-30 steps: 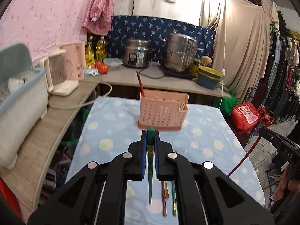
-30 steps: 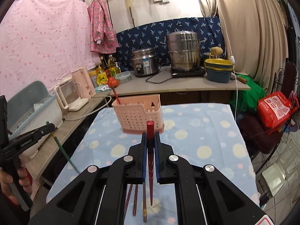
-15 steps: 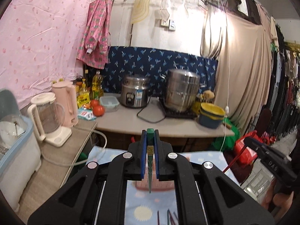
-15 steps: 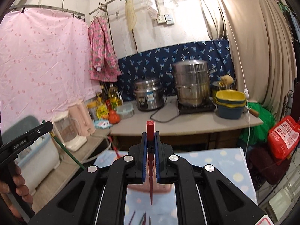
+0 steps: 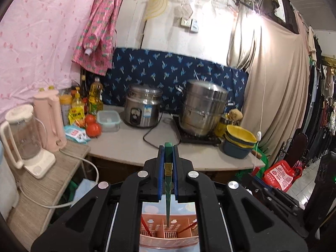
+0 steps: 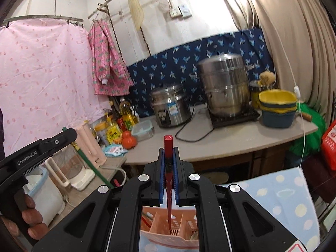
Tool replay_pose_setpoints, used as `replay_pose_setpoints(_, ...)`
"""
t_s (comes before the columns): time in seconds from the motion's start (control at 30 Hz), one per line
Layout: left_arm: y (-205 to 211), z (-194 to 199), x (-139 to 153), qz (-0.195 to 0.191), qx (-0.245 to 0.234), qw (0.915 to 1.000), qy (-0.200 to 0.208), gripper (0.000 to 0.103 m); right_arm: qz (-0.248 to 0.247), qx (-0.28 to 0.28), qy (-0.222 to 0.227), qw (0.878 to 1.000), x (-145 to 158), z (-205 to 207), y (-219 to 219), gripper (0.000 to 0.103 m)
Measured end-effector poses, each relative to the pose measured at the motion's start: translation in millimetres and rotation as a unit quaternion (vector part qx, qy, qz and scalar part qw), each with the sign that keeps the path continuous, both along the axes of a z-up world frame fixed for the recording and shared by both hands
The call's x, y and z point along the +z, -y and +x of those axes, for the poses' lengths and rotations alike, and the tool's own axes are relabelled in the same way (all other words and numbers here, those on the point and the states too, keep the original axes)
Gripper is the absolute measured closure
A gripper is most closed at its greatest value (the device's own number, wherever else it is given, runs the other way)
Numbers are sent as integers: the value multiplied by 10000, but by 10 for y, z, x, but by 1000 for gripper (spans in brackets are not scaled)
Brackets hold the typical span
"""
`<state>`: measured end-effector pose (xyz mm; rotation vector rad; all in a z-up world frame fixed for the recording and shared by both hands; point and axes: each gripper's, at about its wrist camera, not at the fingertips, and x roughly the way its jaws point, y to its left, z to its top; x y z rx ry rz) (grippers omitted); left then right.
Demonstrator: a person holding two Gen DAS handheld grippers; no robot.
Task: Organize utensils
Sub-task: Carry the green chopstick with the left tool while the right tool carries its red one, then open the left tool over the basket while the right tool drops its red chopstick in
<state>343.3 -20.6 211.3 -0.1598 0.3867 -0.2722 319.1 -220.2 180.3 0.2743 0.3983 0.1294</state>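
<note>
Left gripper (image 5: 168, 172): pinching green chopstick (image 5: 168, 189), now lifted over basket (image 5: 168, 239).
Right gripper (image 6: 168, 175): pinching red chopstick (image 6: 168, 180), likewise; drop-in looks next.

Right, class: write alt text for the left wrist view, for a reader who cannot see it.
The left gripper, black with blue pads, is shut on a dark green chopstick whose tip points down into a pink slotted plastic utensil basket holding red chopsticks. Behind it, a counter holds a steel rice cooker and a steel steamer pot.

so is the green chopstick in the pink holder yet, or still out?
Going in. The green chopstick, clamped in the left tongs, points down with its tip just inside the middle compartment of the pink holder.
</note>
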Motion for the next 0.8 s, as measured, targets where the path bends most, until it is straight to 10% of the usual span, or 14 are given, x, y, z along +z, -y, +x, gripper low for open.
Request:
replay_pose_setpoints(0.17,71,128,-532,5,-158,9986,-499,96,-89,122,-479,9987,-451,101,-39,95)
replay_pose_setpoints(0.3,24,27,-778,51,43,9975,-709,54,-220,6,-568,9981,-619,-37,-18,67)
replay_pose_setpoints(0.37,-54,-81,-821,26,183,9973,-706,49,-311,-42,-497,9983,-600,-164,-24,60)
replay_pose_setpoints(0.8,-383,-1097,-1285,324,517,9907,-1216,45,-720,145,-819,9939,-885,-1385,-86,51)
